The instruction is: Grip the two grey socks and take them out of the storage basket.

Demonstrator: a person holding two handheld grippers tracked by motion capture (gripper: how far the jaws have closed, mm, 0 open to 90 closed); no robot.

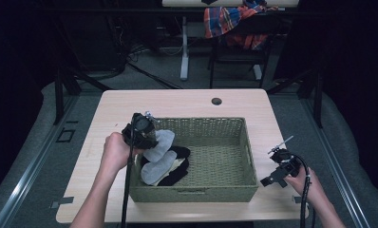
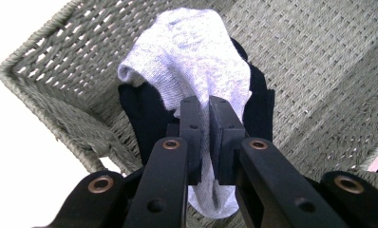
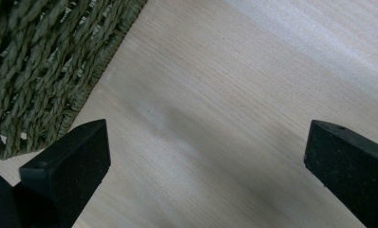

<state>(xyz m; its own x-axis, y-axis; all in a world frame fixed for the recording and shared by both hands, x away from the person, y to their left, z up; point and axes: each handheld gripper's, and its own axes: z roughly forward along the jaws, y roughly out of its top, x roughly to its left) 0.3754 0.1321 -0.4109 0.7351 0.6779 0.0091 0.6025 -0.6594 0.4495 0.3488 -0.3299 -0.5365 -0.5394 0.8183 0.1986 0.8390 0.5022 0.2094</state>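
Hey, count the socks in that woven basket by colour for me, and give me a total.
Light grey socks: 2
Black socks: 2, as far as the pile shows
Total: 4, all at the left end of the basket

The grey sock's [image 2: 196, 61] lower end runs out of sight behind the jaws in the left gripper view. Under it, the black sock [image 2: 146, 116] is mostly covered. In the right gripper view, the basket [image 3: 40, 71] is cut off by the edge.
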